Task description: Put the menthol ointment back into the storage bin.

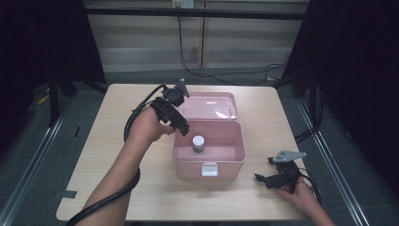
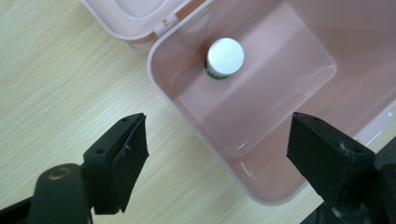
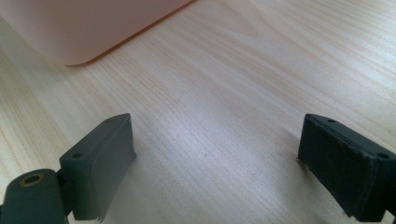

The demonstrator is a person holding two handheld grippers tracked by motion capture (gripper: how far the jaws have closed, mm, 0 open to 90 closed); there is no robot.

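My left tool (image 1: pixel 181 126) hangs over the pink box's (image 1: pixel 234 157) left rim, jaws spread wide with nothing between them. In the left gripper view I look down on a white-capped bottle (image 2: pixel 225 57) standing upright inside the box, near its left wall. The box's lid (image 1: pixel 209 105) lies folded back behind it. My right tool (image 1: pixel 263 179) rests on the worktop (image 1: pixel 141 197) right of the box, jaws also wide apart and empty.

Recording booth or laboratory: table (image 1: pixel 141 197) at frame centre enclosed by black curtains (image 1: pixel 357 70) left and right, metal frame rail (image 1: pixel 197 13) and dangling cables (image 1: pixel 188 61) along the top.
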